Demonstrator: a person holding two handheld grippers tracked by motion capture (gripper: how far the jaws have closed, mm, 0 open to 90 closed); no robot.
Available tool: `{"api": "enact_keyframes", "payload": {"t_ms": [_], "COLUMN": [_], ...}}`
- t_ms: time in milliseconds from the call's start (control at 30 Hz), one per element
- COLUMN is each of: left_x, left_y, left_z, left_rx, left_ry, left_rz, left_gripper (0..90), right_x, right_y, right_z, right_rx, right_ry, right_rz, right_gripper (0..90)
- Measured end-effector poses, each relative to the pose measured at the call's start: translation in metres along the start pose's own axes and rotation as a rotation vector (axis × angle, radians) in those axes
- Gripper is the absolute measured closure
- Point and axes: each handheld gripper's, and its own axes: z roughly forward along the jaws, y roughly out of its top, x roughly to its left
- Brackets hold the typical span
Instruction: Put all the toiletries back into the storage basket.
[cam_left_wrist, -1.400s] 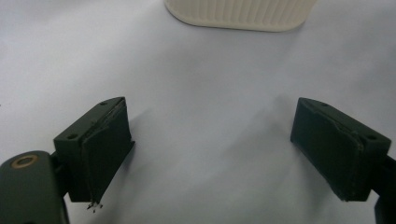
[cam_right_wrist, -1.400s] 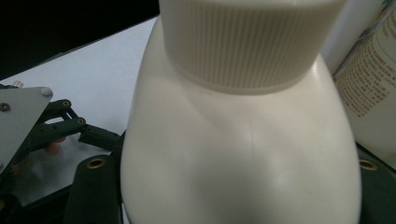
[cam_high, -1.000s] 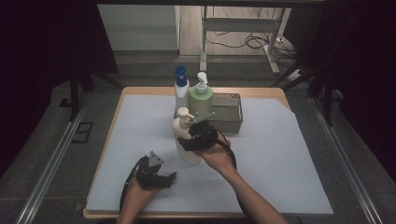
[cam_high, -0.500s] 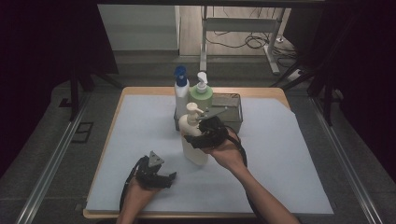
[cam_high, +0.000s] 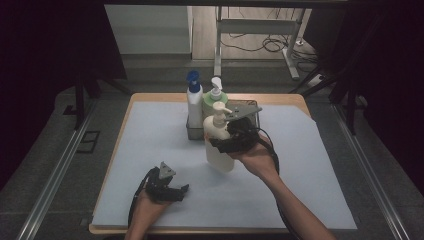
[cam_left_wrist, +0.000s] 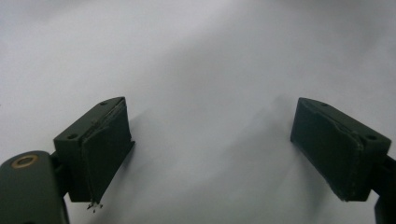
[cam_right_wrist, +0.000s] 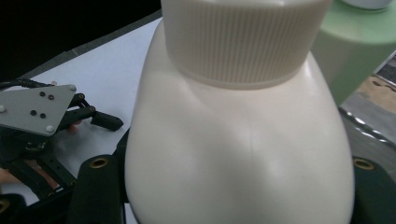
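The right gripper (cam_high: 227, 142) grasps a cream pump bottle (cam_high: 219, 145) around its upper body, one jaw on each side, as the right gripper view (cam_right_wrist: 233, 186) shows close up: the bottle (cam_right_wrist: 238, 154) bulges between the two black jaws and its ribbed collar (cam_right_wrist: 243, 42) stands just above them. In the high view the bottle is upright, perhaps leaning a little, and sits over the pale blue mat (cam_high: 310, 165) just in front of a dark wire rack (cam_high: 252, 117); whether its base touches the mat or hangs clear of it is hard to tell from this angle. The rack stands at the far middle of the mat and holds a white bottle with a blue cap (cam_high: 194, 102) and, just beside it, a green bottle with a white pump (cam_high: 216, 97); the green one (cam_right_wrist: 355, 51) also shows behind the cream bottle in the right gripper view. The left gripper (cam_high: 172, 187) rests low on the near left part of the mat, well apart from the bottle, with its grey plate on top. Its own view (cam_left_wrist: 210, 149) shows both jaws spread wide with nothing but bare mat between them. The mat covers a wooden table (cam_high: 150, 96).
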Motion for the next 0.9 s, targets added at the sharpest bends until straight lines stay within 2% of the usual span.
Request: {"api": "enact_keyframes", "payload": {"t_ms": [200,467,867,900], "left_x": [0.000,0.000,0.000,-0.001], "left_y": [0.000,0.000,0.000,0.000], "left_z": [0.000,0.000,0.000,0.000], "left_rx": [0.000,0.000,0.001,-0.005], "left_ry": [0.000,0.000,0.000,0.000], "left_rz": [0.000,0.000,-0.001,-0.011], "left_gripper": [12.0,12.0,11.9,11.9], "right_x": [-0.010,-0.026,-0.056,-0.058], "right_y": [0.004,0.010,0.010,0.011], "right_z": [-0.015,-0.035,-0.042,-0.043], "right_rx": [-0.005,-0.014,-0.023,-0.026], "right_ry": [-0.020,-0.070,-0.157,-0.162], "right_rz": [0.009,0.023,0.070,0.071], "right_gripper": [36.3,36.3,36.3,36.3]}}
